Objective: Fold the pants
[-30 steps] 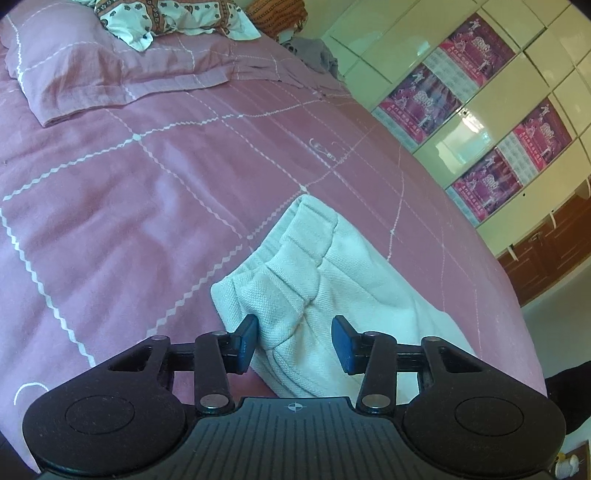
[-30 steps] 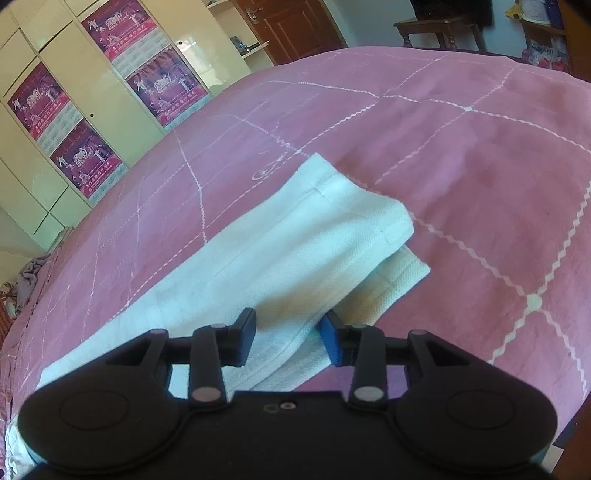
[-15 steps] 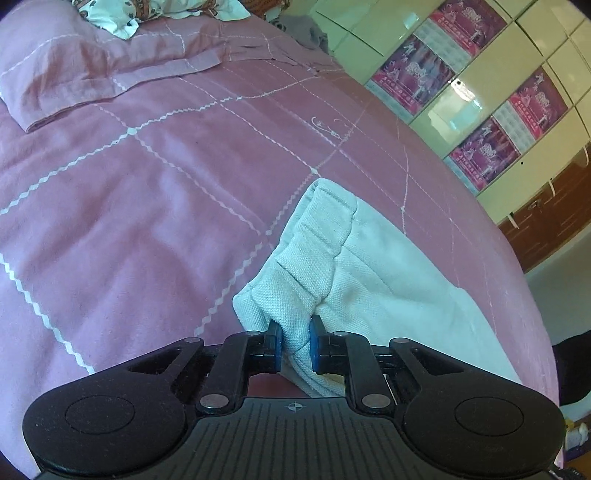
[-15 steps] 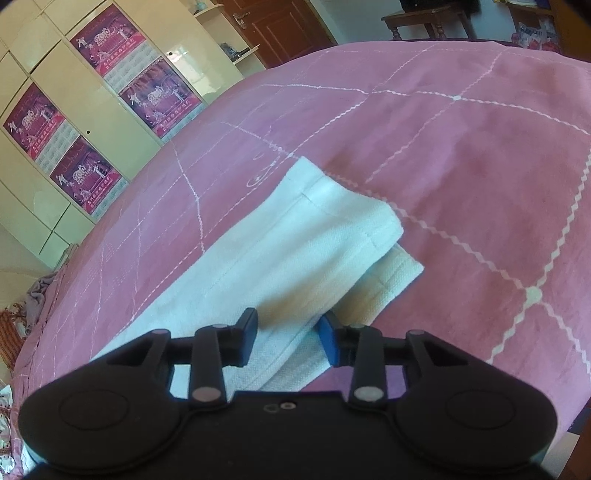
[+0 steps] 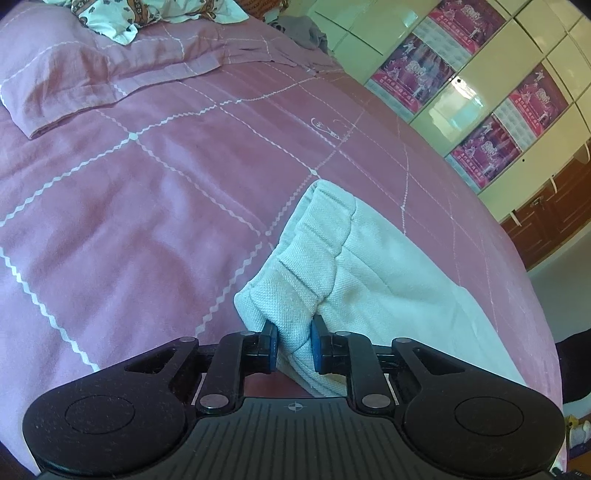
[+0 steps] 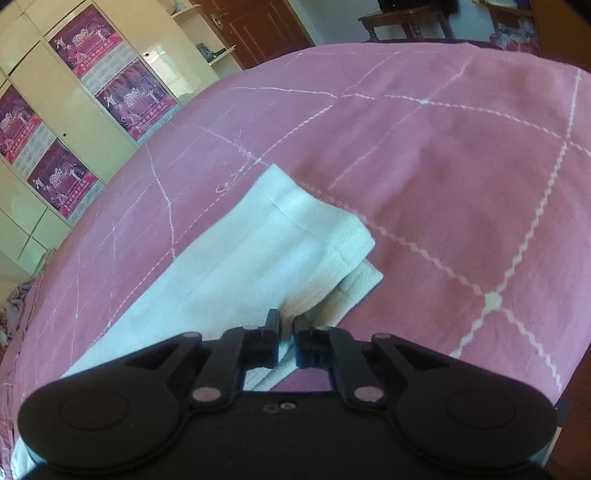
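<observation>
Pale mint-white pants [image 5: 369, 258] lie lengthwise on a pink bedspread [image 5: 147, 221]. In the left wrist view the gathered waistband end bunches toward me, and my left gripper [image 5: 293, 345] is shut on the waistband's near corner, the fabric pinched between the blue pads. In the right wrist view the pants [image 6: 240, 266] show their hem end, two leg layers stacked. My right gripper [image 6: 286, 341] is shut on the near edge of the leg cloth, close to the hems.
A pink pillow [image 5: 85, 74] and a patterned cloth [image 5: 147, 14] lie at the head of the bed. Cream wardrobe doors with pink posters [image 5: 480, 92] stand beyond the far side. A wooden stool [image 6: 406, 18] stands past the foot. The bed edge [image 6: 554, 369] is close on the right.
Both grippers went from open to shut. The left closed first on the waistband, half a second ago. The right closed just now on the leg cloth.
</observation>
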{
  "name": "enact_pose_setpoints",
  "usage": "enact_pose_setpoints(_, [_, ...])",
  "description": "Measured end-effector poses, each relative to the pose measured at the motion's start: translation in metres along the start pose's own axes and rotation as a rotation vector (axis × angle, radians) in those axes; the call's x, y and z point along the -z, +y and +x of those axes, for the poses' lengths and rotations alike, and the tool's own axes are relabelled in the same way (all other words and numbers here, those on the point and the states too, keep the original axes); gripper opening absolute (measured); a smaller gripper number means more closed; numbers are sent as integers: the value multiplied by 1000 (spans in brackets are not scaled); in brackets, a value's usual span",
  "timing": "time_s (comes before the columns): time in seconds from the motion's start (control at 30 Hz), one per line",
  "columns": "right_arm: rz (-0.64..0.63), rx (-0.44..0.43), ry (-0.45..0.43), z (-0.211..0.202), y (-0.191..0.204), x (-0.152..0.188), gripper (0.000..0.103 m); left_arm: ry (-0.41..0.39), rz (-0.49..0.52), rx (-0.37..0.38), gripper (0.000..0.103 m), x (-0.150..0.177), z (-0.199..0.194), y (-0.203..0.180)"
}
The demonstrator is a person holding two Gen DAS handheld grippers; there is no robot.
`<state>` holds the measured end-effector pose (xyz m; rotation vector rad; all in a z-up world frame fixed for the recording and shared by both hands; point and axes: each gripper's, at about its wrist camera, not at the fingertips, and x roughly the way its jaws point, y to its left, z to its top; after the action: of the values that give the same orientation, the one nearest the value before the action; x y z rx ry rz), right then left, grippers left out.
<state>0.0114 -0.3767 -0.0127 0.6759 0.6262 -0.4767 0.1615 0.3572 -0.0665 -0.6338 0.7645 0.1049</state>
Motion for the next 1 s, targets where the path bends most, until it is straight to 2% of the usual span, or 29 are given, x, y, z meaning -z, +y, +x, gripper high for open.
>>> enact_pose_setpoints(0.03, [-29, 14, -25, -6, 4, 2, 26, -18, 7, -4, 18, 1, -6, -1])
enact_pose_setpoints(0.1, [-119, 66, -126, -26, 16, 6, 33, -54, 3, -19, 19, 5, -20, -4])
enact_pose_setpoints(0.2, [-230, 37, -216, -42, 34, 11, 31, -148, 25, -71, 19, 8, -41, -13])
enact_pose_setpoints(0.3, [-359, -51, -216, -36, 78, 18, 30, -224, 50, -38, 19, 2, -56, -32])
enact_pose_setpoints(0.4, [-465, -187, -152, -11, 147, 34, 27, -241, 148, 0, 19, -9, -49, -72])
enact_pose_setpoints(0.53, [-622, -364, -37, 26, 261, 78, 26, -122, 294, 78, 19, -18, 9, -138])
enact_pose_setpoints(0.63, [-765, -456, 14, 49, 344, 124, 26, -57, 400, 77, 19, -12, 57, -182])
enact_pose_setpoints(0.7, [-809, -498, 67, 69, 384, 146, 26, -12, 441, 67, 19, -7, 85, -198])
enact_pose_setpoints(0.8, [-882, -557, 152, 100, 423, 172, 27, 74, 504, 2, 20, 11, 121, -207])
enact_pose_setpoints(0.83, [-913, -567, 190, 110, 431, 181, 26, 86, 493, 4, 20, 15, 127, -204])
enact_pose_setpoints(0.87, [-946, -552, 226, 120, 436, 190, 26, 80, 451, 28, 20, 14, 125, -197])
enact_pose_setpoints(0.9, [-986, -478, 265, 131, 439, 202, 24, 94, 410, 43, 20, 10, 121, -191])
enact_pose_setpoints(0.93, [-997, -455, 274, 140, 437, 206, 23, 95, 394, 44, 20, 8, 114, -188])
enact_pose_setpoints(1.0, [-968, -486, 265, 133, 428, 202, 23, 23, 427, 0, 20, 10, 91, -182])
